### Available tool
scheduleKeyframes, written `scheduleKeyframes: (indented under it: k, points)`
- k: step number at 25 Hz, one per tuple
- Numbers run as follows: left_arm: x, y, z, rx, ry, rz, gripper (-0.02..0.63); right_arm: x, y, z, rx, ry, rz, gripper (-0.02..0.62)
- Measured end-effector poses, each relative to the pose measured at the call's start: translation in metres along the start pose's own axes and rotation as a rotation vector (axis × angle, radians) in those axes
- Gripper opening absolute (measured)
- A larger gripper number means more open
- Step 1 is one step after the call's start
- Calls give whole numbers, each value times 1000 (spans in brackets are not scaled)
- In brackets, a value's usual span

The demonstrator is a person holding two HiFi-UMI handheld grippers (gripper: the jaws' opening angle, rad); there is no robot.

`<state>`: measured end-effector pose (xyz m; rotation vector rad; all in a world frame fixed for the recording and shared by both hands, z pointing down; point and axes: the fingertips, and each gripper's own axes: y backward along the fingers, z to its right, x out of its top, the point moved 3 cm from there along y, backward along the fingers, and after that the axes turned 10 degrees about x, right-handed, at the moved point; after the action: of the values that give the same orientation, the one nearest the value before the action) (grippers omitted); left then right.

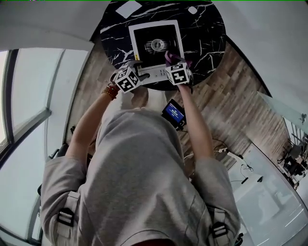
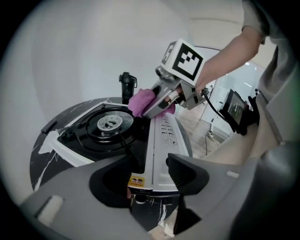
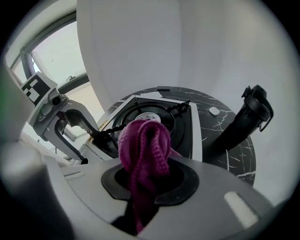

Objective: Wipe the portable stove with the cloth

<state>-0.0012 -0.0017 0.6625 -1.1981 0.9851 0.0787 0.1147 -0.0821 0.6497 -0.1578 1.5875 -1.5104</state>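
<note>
The portable stove (image 1: 144, 33), white with a black top and a round burner (image 1: 156, 45), stands on the near side of a round black marble table (image 1: 211, 38). My right gripper (image 1: 172, 60) is shut on a bunched purple cloth (image 3: 145, 145) and holds it over the stove's near right part, by the white side panel (image 2: 164, 136). My left gripper (image 2: 150, 176) is open, its jaws standing either side of the panel's near end without pressing on it. The left gripper view also shows the cloth (image 2: 140, 101) hanging from the right gripper (image 2: 157, 110).
A black bottle (image 3: 239, 122) stands on the table beyond the stove, to the right. At the table's far edge lie a white card (image 1: 129, 8) and a small white piece (image 1: 192, 9). A device with a blue screen (image 1: 173, 113) hangs at the person's waist. Wooden floor surrounds the table.
</note>
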Motion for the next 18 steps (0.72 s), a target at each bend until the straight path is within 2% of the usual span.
scheduleKeyframes:
  k: [2, 7, 13, 18]
  points:
    - [-3, 1, 0, -30, -34, 5, 238, 0, -2, 0, -17, -23, -16, 94]
    - [-3, 4, -3, -97, -9, 20, 238, 1, -8, -8, 7, -135, -10, 94]
    - [-5, 4, -1, -139, -64, 43, 236, 6, -18, -23, -13, -174, -22, 94]
    - [-4, 6, -1, -157, -63, 60, 236, 6, -20, -32, 61, -269, 12, 94]
